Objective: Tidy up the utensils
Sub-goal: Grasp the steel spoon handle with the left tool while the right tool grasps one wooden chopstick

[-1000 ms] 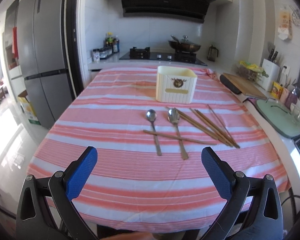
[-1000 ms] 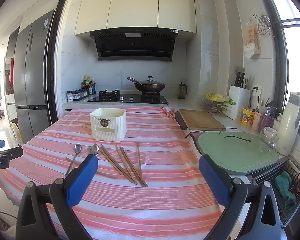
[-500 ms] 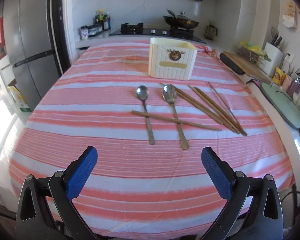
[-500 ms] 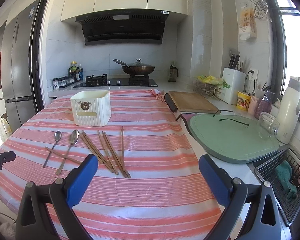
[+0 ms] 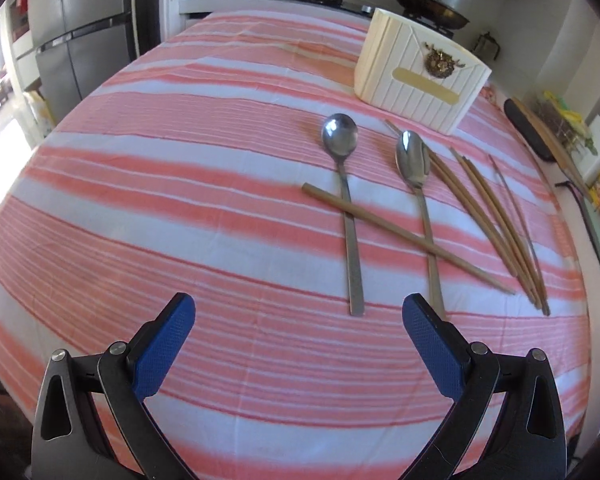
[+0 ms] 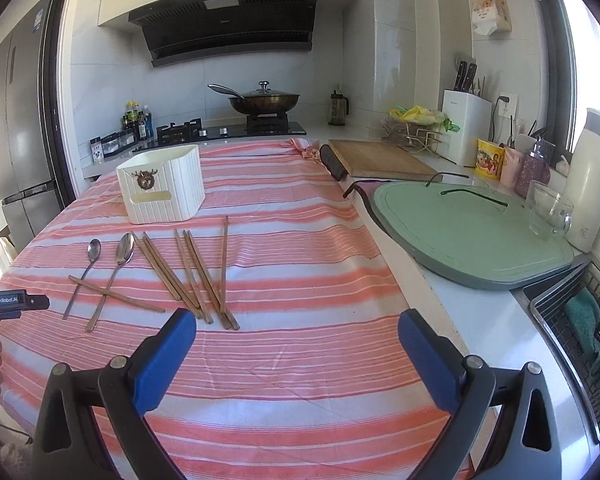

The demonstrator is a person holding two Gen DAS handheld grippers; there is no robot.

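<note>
Holder (image 6: 162, 188) stands upright on the striped cloth (image 6: 300, 264); its interior is not visible. Two spoons (image 5: 342, 196) lie before it with one chopstick (image 5: 404, 240) across their handles; further chopsticks (image 6: 196, 276) lie fanned beside them. Left gripper (image 5: 298, 328) and right gripper (image 6: 296, 332) hover with fingers spread wide, holding nothing

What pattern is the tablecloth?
Pink and white stripes on the tablecloth, clearest in the left wrist view.
</note>
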